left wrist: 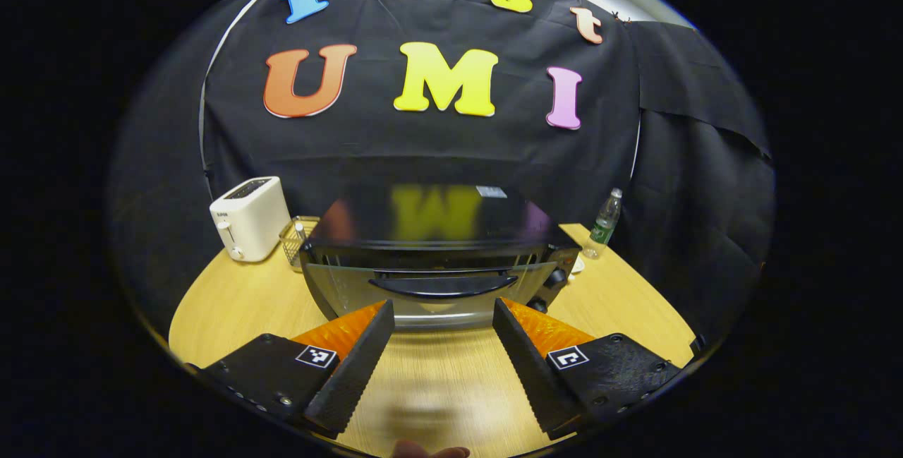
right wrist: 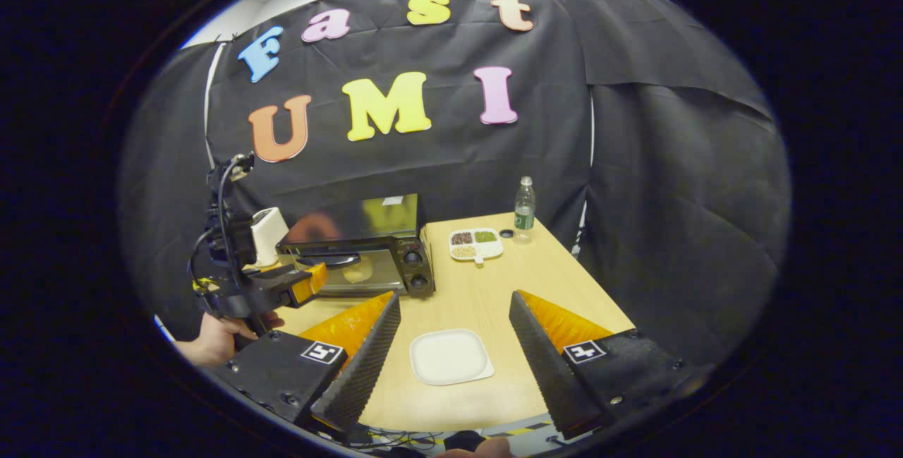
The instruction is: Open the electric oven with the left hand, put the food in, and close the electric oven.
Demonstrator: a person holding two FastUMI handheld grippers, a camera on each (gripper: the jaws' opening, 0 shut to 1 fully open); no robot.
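In the left gripper view, the left gripper hung with fingers spread before the closed black electric oven on the wooden table, while in the right gripper view the right gripper gaped, gripping nothing, above the empty white square plate, the oven standing beyond.

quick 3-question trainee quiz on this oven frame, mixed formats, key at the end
1. True or false: the oven door is closed.
2. The white plate on the table in front of the right gripper: A) bears bread B) is bare C) is stacked on another plate.
3. Fill in: the left gripper faces the oven handle with its fingers ____.

Key: 1 true. 2 B; something pale shows behind the oven glass. 3 open, apart from the handle. The toaster and bottle stand beside the oven.
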